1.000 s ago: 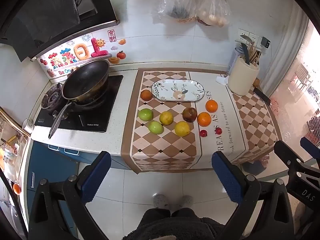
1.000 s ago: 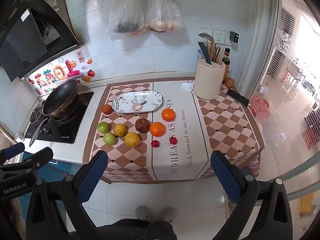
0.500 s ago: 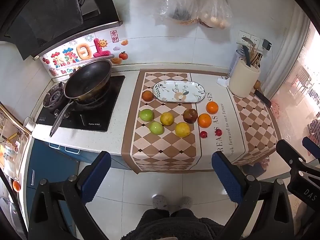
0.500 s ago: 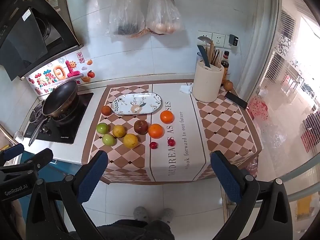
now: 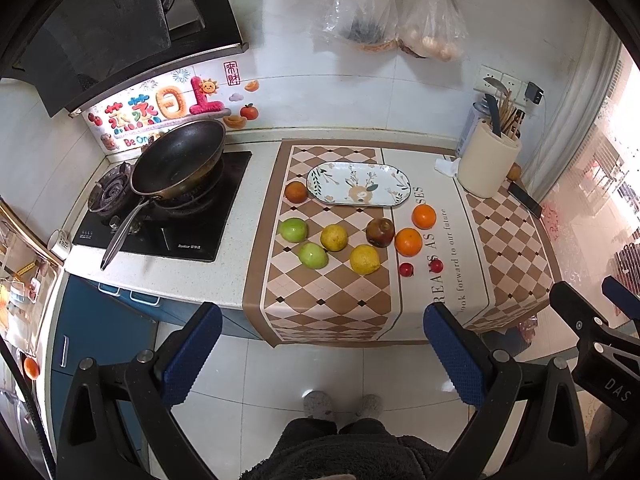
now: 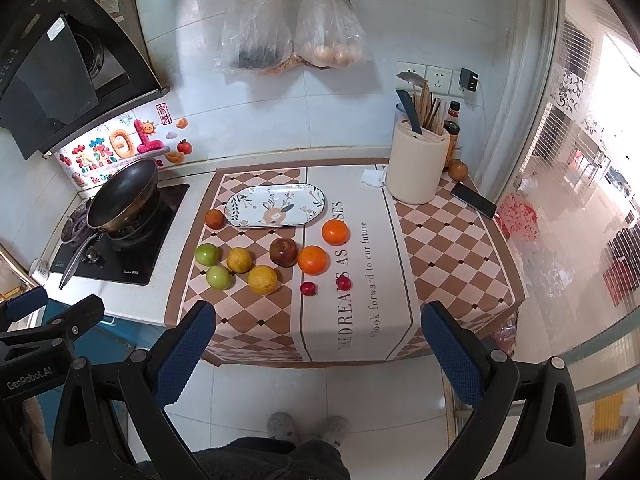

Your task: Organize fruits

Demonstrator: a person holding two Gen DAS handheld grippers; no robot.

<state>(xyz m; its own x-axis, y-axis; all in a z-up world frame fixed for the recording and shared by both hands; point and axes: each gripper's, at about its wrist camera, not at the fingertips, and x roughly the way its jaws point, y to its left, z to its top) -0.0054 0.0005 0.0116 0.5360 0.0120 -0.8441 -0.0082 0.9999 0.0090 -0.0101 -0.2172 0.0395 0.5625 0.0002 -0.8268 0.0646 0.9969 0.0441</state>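
Observation:
An oval patterned plate point(image 5: 358, 184) point(image 6: 274, 205) lies empty on a checkered mat point(image 5: 328, 300). In front of it lie loose fruits: two green ones point(image 5: 293, 229) point(image 5: 313, 255), two yellow ones point(image 5: 333, 237) point(image 5: 364, 259), a dark red one point(image 5: 379, 232), two oranges point(image 5: 408, 241) point(image 5: 423, 216), a darker orange point(image 5: 296, 192) left of the plate, and two small red fruits point(image 5: 406, 269) point(image 5: 436, 266). My left gripper point(image 5: 320, 354) and my right gripper point(image 6: 316, 350) are both open and empty, held high above the floor, well short of the counter.
A wok point(image 5: 180, 162) sits on the stove at the left. A cream utensil holder point(image 5: 488, 168), a phone point(image 6: 473, 200) and a small round fruit point(image 6: 457, 169) stand at the right. Bags point(image 6: 292, 36) hang on the wall. My feet point(image 5: 340, 404) are on the tiled floor.
Both views have shifted slightly; the counter sits a little lower and nearer in each. Both grippers stay open. No fruit has moved.

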